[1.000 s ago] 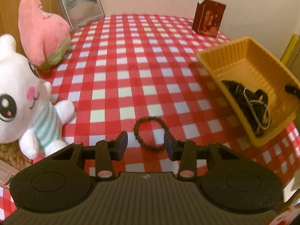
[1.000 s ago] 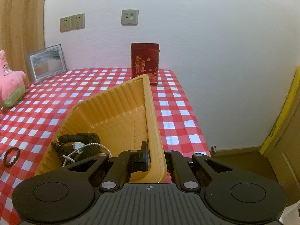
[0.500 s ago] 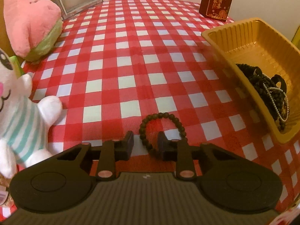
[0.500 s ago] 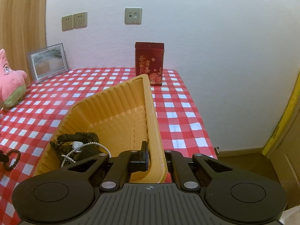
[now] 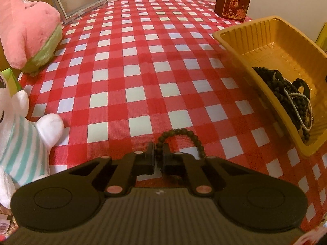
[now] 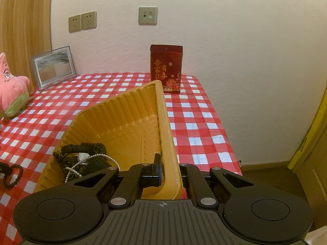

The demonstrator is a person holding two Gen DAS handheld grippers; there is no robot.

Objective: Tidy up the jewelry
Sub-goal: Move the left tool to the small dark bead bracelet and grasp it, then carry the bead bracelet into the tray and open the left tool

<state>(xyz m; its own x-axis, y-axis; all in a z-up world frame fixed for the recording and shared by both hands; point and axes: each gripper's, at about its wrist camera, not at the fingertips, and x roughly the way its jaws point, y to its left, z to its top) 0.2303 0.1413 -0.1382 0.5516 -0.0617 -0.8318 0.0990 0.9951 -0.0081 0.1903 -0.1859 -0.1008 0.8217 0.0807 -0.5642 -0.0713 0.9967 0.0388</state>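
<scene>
While the right gripper (image 6: 167, 171) clamps the tray (image 6: 130, 110) wall (tray tilted), the left gripper (image 5: 157, 155) pinches the bracelet (image 5: 184, 135)

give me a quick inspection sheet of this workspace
surface: table under a red-and-white checked tablecloth.
job's things: brown bead bracelet on the cloth; yellow tray tilted, holding dark beads, a pearl strand and a watch.
clutter: pink plush, white plush, picture frame, red tin.
grippers: left hand-held gripper shut on the bracelet; right hand-held gripper shut on the tray's rim.
cables: nothing seen.
surroundings: white wall, wall sockets, wooden panel at left.
</scene>
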